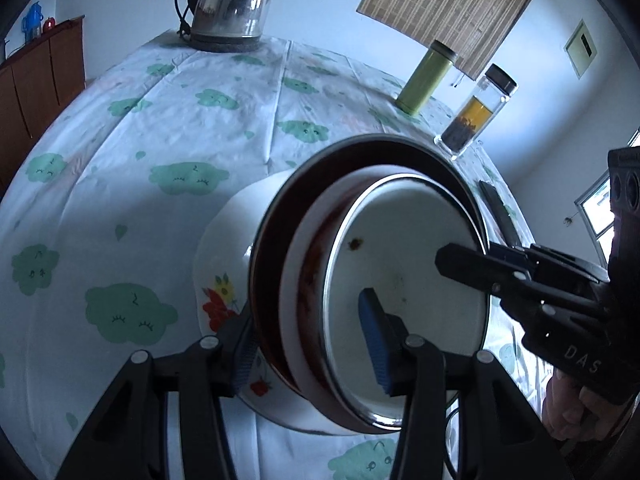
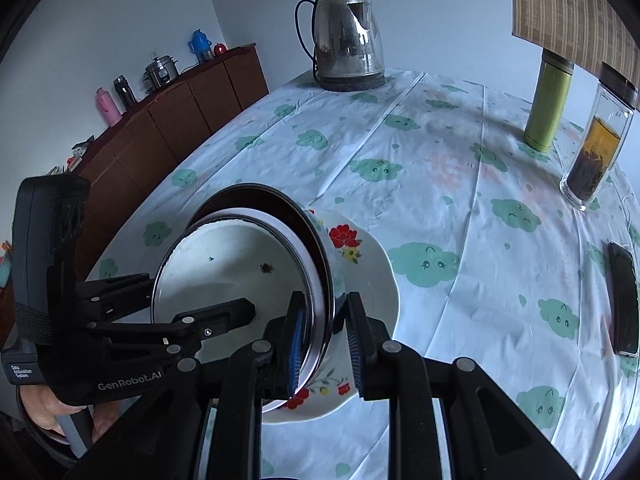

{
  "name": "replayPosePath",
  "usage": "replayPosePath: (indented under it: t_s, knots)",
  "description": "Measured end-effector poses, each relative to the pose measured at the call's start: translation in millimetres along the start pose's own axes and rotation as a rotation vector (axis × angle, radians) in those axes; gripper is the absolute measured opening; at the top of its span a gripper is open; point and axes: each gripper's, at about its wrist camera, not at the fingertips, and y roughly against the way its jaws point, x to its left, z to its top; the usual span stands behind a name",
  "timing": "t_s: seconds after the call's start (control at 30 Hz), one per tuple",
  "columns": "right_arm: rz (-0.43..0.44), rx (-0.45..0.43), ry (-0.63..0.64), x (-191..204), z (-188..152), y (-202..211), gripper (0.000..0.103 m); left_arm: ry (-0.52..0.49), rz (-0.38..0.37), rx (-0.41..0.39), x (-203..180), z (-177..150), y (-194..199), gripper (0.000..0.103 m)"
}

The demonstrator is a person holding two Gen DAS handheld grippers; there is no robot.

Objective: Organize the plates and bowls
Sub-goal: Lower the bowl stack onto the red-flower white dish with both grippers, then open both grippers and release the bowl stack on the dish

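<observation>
1. Gripping the nested bowls (image 1: 400,280) at 6 o'clock, the left gripper (image 1: 316,344) had its fingers clamped across their rims.
2. The right gripper (image 2: 324,344) clamped the rims likewise.
3. The bowls sat tilted on the floral plate (image 2: 376,276), on the cloud-print tablecloth (image 2: 440,184).

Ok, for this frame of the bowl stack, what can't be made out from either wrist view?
- Left wrist: the floral plate is mostly hidden behind the nested bowls, so contact with the cloth is unclear.
- Left wrist: the left hand-held gripper straddles the bowls; the left finger is partly hidden behind the rims, so actual grip is unclear.
- Right wrist: the phone is foreshortened near the edge.
- Right wrist: sideboard items are too small to identify fully.
</observation>
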Motion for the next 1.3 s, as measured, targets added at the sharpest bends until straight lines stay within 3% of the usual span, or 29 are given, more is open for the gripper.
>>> replayPosePath:
  t_s: [0.3,0.4,0.43,0.53,0.6,0.73,1.03,1.3]
  knots:
    - [0.024,-0.073,-0.027,-8,1,-11,0.028,-0.026,-0.047,-0.055,3,7,-6,0.049]
    - [0.026,-0.085,-0.021,-9,2,-14,0.028,-0.043,-0.043,-0.102,5,9,-3,0.056]
    - [0.031,-0.083,-0.018,-10,2,-16,0.029,-0.046,-0.040,-0.118,6,9,-2,0.063]
    - [0.034,-0.085,-0.008,-11,2,-19,0.038,-0.035,-0.055,-0.179,13,10,3,0.076]
    - [0.046,-0.100,-0.002,-12,2,-20,0.054,-0.025,-0.053,-0.202,17,13,8,0.076]
    - [0.052,-0.107,0.009,-12,3,-26,0.059,-0.021,-0.037,-0.257,21,15,14,0.079]
    - [0.005,-0.241,0.003,-25,1,-14,0.062,-0.061,0.144,-0.405,17,14,28,0.084]
    - [-0.071,-0.435,0.076,-8,-6,20,0.068,-0.087,0.213,-0.400,16,13,22,0.087]
